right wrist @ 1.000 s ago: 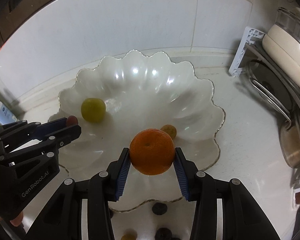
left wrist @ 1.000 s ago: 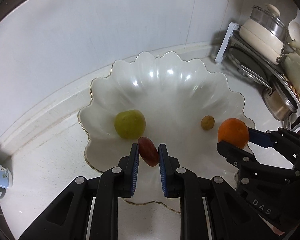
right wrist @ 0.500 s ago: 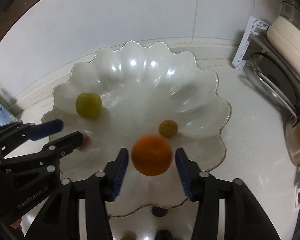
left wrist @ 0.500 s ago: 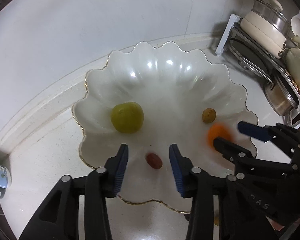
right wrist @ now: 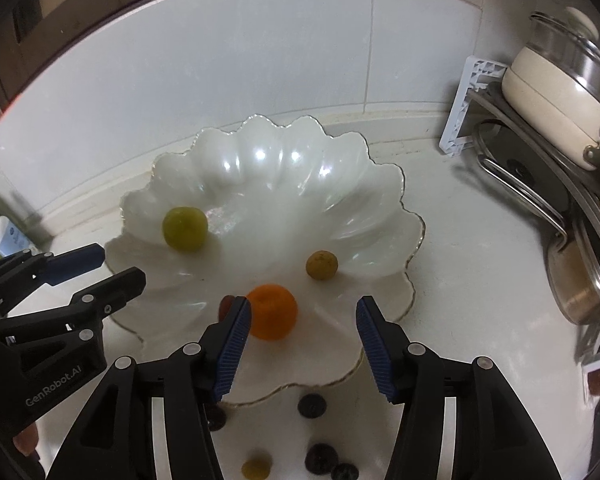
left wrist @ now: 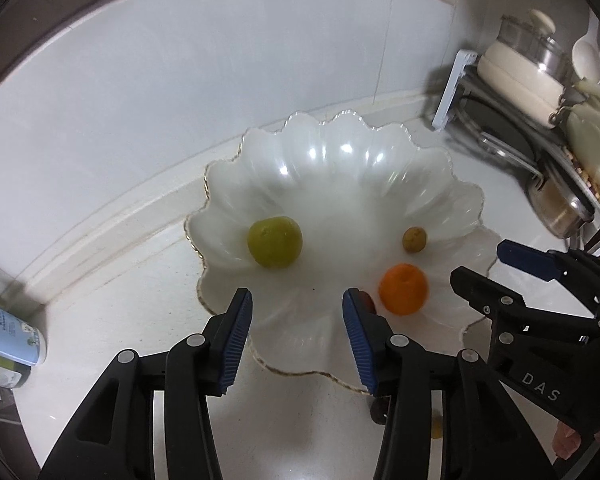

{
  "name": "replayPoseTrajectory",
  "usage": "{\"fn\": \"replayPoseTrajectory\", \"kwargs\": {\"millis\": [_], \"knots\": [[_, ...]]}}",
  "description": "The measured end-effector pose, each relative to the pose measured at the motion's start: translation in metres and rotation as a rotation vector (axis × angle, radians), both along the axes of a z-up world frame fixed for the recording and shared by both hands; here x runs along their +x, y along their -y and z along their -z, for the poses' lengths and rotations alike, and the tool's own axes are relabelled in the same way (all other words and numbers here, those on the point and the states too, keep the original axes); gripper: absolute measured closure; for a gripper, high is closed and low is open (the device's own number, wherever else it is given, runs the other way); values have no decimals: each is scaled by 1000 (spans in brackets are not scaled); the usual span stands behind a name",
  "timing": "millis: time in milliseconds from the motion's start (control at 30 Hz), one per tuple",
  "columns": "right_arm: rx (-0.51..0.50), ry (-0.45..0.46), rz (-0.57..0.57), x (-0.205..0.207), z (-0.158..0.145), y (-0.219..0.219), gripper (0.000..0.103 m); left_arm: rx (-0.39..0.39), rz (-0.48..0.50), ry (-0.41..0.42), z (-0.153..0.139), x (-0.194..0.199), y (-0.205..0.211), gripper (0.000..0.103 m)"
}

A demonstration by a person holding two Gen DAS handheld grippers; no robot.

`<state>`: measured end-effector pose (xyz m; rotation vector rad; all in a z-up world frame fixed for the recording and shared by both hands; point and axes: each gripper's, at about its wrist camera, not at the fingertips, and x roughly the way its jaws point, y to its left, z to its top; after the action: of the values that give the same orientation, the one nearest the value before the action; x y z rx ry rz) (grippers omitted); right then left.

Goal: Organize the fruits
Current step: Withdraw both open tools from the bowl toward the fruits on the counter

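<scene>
A white scalloped bowl (left wrist: 340, 168) (right wrist: 268, 168) holds a green fruit (left wrist: 275, 241) (right wrist: 185, 227), a small yellow-brown fruit (left wrist: 415, 239) (right wrist: 321, 265), an orange (left wrist: 404, 289) (right wrist: 273, 312) and a small red fruit (left wrist: 368, 302) (right wrist: 225, 307). The red fruit lies beside the orange, half hidden by a finger in each view. My left gripper (left wrist: 296, 304) (right wrist: 120, 266) hovers over the bowl's near side, its jaws opening with nothing between them. My right gripper (right wrist: 303, 312) (left wrist: 478, 262) stands open above the orange without touching it.
Several loose small fruits lie on the white counter in front of the bowl, among them a dark one (right wrist: 312, 405) and a yellow one (right wrist: 256, 468). A rack with pots (right wrist: 560, 92) stands at the right. A bottle (left wrist: 12, 340) is at the left. Tiled wall runs behind.
Both grippers opened and lifted back a little. The left let go of the red fruit and the right let go of the orange; both now lie in the bowl, side by side.
</scene>
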<state>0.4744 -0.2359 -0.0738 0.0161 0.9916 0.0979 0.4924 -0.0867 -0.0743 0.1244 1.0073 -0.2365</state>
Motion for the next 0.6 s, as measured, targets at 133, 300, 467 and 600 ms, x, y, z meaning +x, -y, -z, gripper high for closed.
{"fn": "replayPoseTrajectory", "kwargs": {"millis": [133, 300, 467, 600], "knots": [[0, 38, 13, -12, -12, 3, 47, -11, 3, 36, -15, -13, -2, 56], [-6, 106, 40, -31, -32, 7, 47, -32, 4, 84, -32, -28, -5, 55], [-4, 168, 53, -50, -50, 8, 47, -74, 15, 113, -44, -41, -9, 55], [-8, 208, 67, -66, -60, 6, 47, -93, 26, 145, -56, -58, -9, 55]]}}
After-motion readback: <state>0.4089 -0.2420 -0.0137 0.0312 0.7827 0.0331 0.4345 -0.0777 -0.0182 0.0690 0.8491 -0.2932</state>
